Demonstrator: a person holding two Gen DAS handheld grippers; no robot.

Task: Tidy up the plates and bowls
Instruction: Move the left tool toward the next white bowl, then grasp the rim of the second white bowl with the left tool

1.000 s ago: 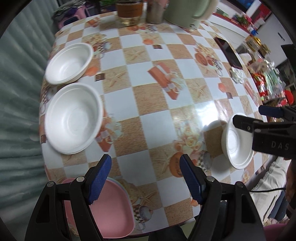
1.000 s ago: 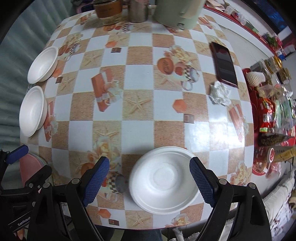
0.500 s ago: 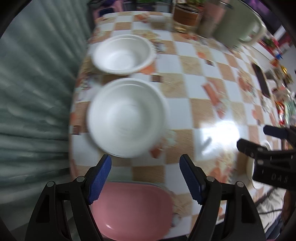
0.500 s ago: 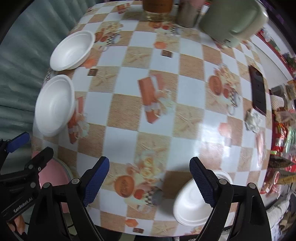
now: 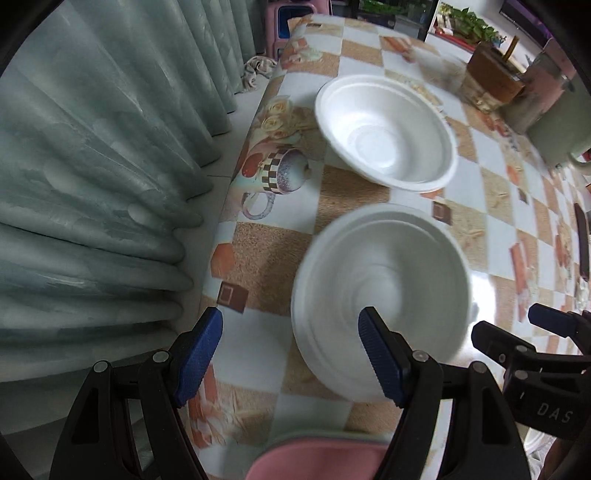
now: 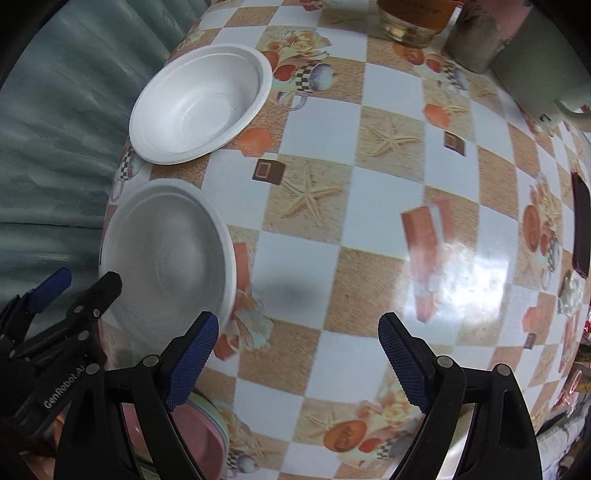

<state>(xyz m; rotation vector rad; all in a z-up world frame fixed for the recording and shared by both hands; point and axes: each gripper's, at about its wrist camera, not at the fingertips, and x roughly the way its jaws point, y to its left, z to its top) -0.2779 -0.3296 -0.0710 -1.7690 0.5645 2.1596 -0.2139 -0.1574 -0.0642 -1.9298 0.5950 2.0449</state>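
Two white foam bowls sit near the table's left edge: a near one (image 5: pixel 384 288) (image 6: pixel 166 254) and a far one (image 5: pixel 384 129) (image 6: pixel 199 103). My left gripper (image 5: pixel 291 354) is open, its right finger over the near bowl's front rim, its left finger outside the bowl. My right gripper (image 6: pixel 295 354) is open and empty over the tablecloth, just right of the near bowl. A pink plate (image 5: pixel 317 461) (image 6: pixel 199 439) lies at the near edge under the grippers. A third white bowl (image 6: pixel 458 458) shows partly behind my right finger.
The table (image 6: pixel 369 184) has a checkered printed cloth. A green curtain (image 5: pixel 92 184) hangs close on the left. A glass jar (image 6: pixel 410 18), a metal cup (image 6: pixel 476 40) and a green kettle (image 6: pixel 543 62) stand at the far side. A dark phone (image 6: pixel 581 229) lies right.
Both grippers have moved left and forward toward the two white bowls. The left gripper now straddles the near bowl's rim. The third bowl has dropped behind the right gripper.
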